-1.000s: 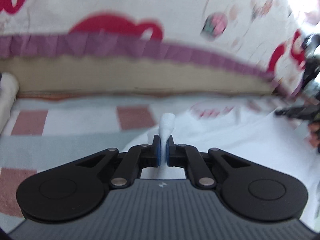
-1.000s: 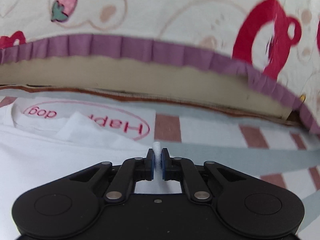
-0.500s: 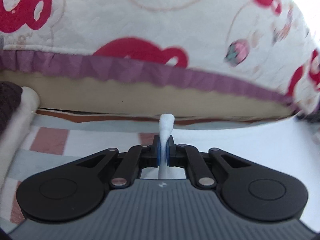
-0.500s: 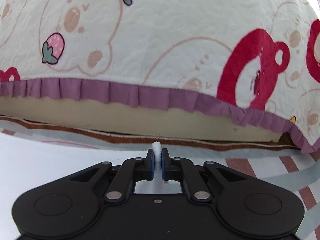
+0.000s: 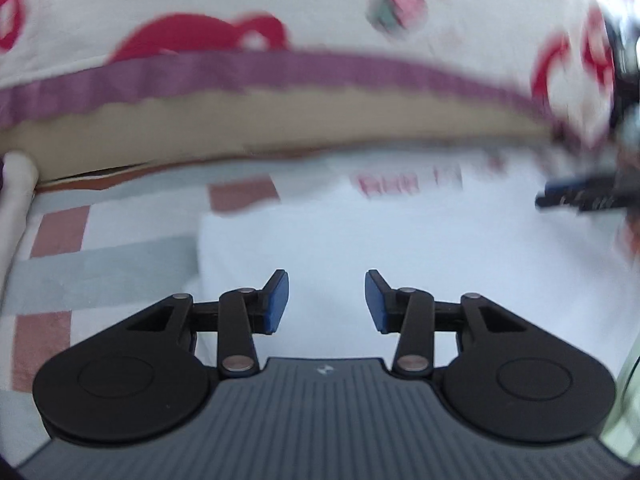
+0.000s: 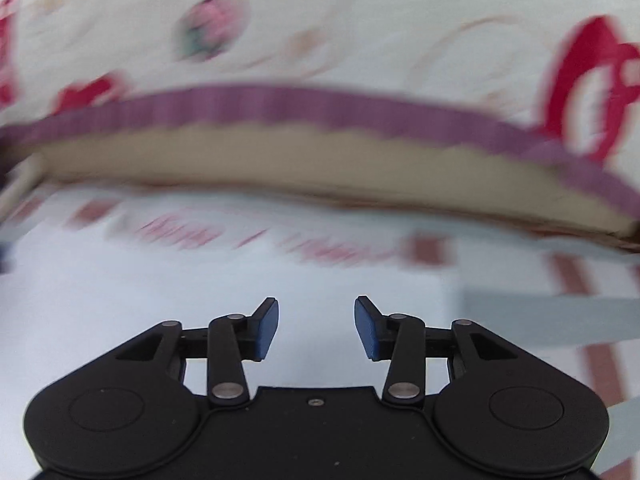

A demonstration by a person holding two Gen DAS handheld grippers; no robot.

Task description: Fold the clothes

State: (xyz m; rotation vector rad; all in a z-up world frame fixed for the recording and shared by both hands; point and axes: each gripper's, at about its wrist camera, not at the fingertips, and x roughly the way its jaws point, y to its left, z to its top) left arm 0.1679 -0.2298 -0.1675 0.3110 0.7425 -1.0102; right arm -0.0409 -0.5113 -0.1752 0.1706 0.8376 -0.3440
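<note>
A checked sheet (image 5: 120,264) in pink, grey and white squares is spread as the working surface, and behind it a cream quilt (image 5: 320,8) printed with red shapes and strawberries is seen, edged by a purple frill (image 5: 280,68) above a tan band (image 5: 280,120). Both views are blurred.

A white shirt (image 5: 400,248) is laid flat on the sheet, with its straight folded edge seen at the left of the left wrist view and smeared red lettering (image 5: 408,184) near its far end. In the right wrist view the same white cloth (image 6: 240,280) is seen filling the middle, its red print (image 6: 256,240) blurred.

The left gripper (image 5: 326,300) is held over the shirt with its jaws spread; they have just been opening and nothing is pinched between the blue pads (image 5: 276,300). The right gripper (image 6: 316,328) is likewise spread above the cloth, its jaws having just been opening, with nothing caught between its pads (image 6: 266,330). At the right edge of the left view, a dark blurred object (image 5: 580,196) is seen over the shirt.
</note>
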